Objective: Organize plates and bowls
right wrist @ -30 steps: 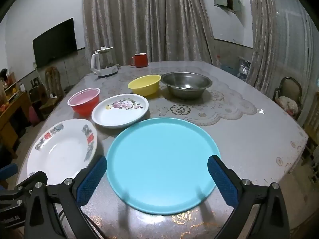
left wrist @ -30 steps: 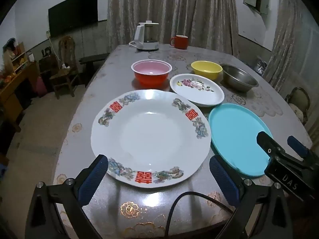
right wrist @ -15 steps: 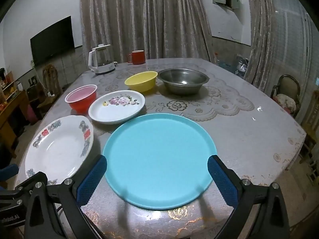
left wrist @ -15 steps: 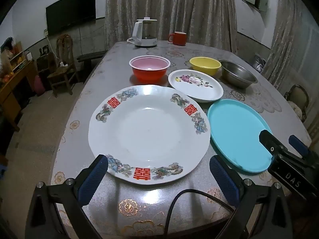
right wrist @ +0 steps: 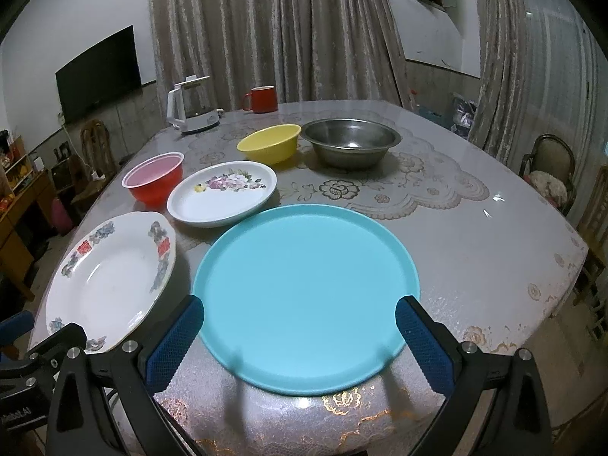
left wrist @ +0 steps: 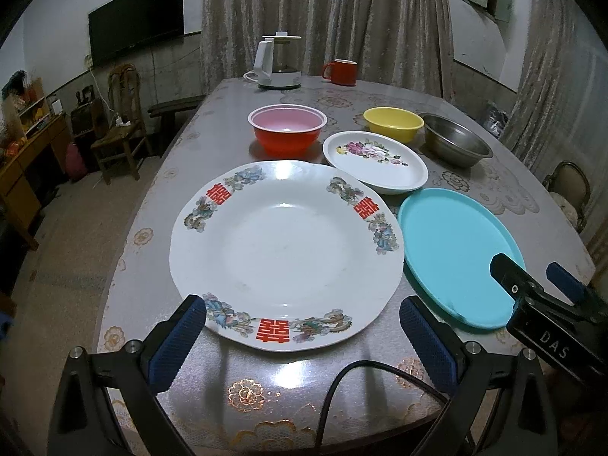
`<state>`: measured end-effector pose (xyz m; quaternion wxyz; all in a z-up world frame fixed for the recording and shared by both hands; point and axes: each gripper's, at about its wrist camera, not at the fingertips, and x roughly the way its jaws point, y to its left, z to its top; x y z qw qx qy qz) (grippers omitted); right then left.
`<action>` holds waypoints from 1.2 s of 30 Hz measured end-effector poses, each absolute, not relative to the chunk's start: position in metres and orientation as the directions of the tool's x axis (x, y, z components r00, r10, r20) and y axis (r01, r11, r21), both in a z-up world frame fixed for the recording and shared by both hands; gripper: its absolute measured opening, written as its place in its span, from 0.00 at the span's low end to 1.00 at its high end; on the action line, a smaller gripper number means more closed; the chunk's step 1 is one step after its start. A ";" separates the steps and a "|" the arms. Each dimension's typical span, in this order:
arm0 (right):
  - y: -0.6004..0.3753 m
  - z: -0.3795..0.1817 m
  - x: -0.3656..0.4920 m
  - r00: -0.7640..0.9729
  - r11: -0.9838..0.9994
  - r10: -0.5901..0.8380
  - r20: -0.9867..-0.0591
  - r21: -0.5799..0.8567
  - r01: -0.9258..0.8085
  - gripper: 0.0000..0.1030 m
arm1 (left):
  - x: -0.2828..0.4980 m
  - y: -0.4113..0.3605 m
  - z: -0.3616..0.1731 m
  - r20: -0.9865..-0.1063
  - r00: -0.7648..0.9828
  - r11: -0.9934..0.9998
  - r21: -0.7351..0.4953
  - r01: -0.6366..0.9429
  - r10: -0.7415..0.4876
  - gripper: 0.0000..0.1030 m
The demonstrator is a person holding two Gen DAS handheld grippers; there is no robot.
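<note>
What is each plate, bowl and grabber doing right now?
Big white plate: flat on table, empty.
Flowered plate: flat, empty.
Teal plate: flat, empty.
Red bowl: upright, empty.
Yellow bowl: upright, empty.
Steel bowl: upright, empty.
Left gripper: open, holding nothing.
Right gripper: open, holding nothing.

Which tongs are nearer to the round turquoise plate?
Right. The right tongs hang open at the round turquoise plate's near rim; the left tongs face the neighbouring large white plate.
</note>
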<state>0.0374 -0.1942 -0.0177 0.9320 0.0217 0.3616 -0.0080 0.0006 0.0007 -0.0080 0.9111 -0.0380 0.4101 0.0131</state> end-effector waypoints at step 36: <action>-0.193 -0.021 0.039 0.730 0.999 0.007 -0.683 0.031 0.019 1.00 | 0.004 0.002 -0.012 -0.757 0.654 0.997 -0.043 -0.062 0.008 1.00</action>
